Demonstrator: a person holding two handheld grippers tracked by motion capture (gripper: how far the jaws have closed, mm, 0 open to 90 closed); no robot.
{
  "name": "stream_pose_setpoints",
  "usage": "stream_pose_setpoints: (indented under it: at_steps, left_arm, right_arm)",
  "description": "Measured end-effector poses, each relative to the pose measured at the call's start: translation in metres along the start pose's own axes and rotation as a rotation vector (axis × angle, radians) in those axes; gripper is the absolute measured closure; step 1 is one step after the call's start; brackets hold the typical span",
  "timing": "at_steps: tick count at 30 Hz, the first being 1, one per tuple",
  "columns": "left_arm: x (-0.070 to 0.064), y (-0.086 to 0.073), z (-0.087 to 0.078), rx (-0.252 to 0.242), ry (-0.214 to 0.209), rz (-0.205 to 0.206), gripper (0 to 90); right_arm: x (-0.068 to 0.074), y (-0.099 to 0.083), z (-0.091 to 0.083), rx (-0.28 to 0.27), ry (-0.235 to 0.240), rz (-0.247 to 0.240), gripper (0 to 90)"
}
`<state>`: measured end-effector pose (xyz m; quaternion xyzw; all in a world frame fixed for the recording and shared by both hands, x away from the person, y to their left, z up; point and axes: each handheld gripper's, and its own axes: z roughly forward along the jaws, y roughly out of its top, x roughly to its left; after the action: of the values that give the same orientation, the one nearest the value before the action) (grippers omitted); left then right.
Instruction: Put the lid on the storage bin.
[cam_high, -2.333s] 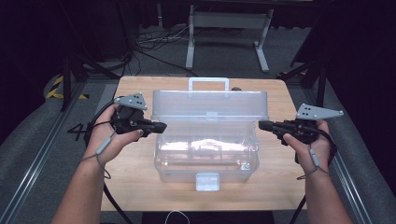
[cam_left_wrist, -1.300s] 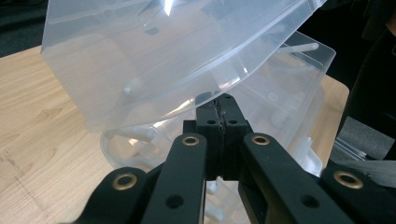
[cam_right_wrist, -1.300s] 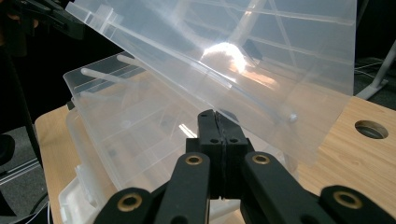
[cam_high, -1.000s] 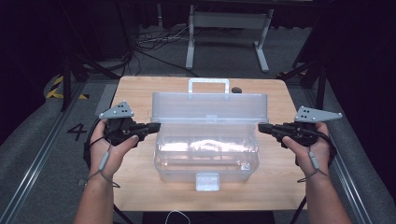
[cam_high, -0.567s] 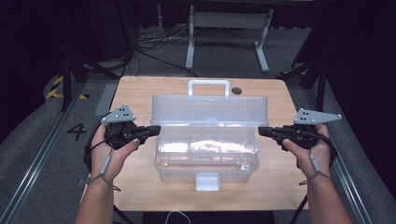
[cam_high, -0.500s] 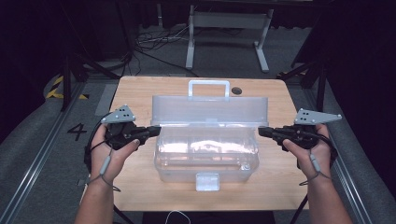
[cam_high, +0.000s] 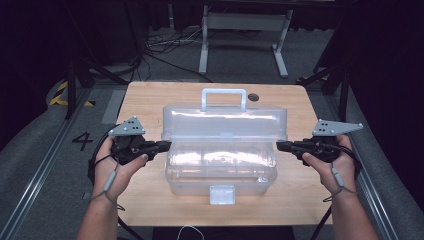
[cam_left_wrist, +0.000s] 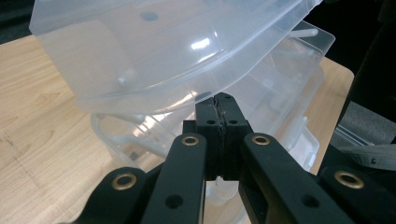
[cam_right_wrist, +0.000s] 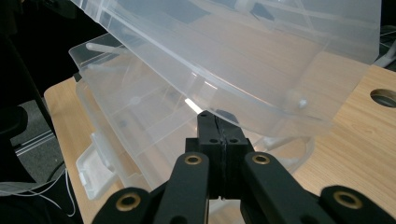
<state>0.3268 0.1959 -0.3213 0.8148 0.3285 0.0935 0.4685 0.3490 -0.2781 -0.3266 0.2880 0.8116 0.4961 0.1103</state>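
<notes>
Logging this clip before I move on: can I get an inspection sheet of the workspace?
Surface: wooden table, with a round hole near the far edge.
Job's things: clear plastic box, lid partly raised, white handle at the back, latch at the near side.
Clutter: nothing seen.
Grippers: left tongs and right tongs shut, tips under the lid's side edges.
Cables: loose cables on the floor behind.
Surroundings: grey carpet, metal stand, floor mark "4".

Box lid (cam_left_wrist: 154, 51) cut off by frame top; box contents unclear.

Box (cam_high: 222, 160) on table (cam_high: 150, 100), between two grippers
</notes>
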Motion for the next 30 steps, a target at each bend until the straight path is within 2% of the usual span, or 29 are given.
stream_pose_setpoints:
  at_steps: [5,10,26,30]
  left_arm:
    - [0.0011,-0.0016,0.001,0.019,-0.006,-0.005,89.2]
    - [0.0011,-0.0025,0.0016,0.058,-0.024,-0.01,89.4]
    - [-0.0023,-0.0046,0.0047,0.144,-0.016,0.001,89.3]
    - [-0.0027,-0.0051,0.0048,0.153,-0.016,0.001,89.2]
  right_arm:
    - [0.001,-0.0003,0.0004,0.026,0.006,0.005,90.0]
    - [0.0025,-0.0009,0.0011,0.067,0.018,0.017,90.0]
    - [0.0049,-0.0026,0.0046,0.161,0.044,0.009,89.7]
    - [0.0055,-0.0028,0.0052,0.179,0.049,0.009,89.1]
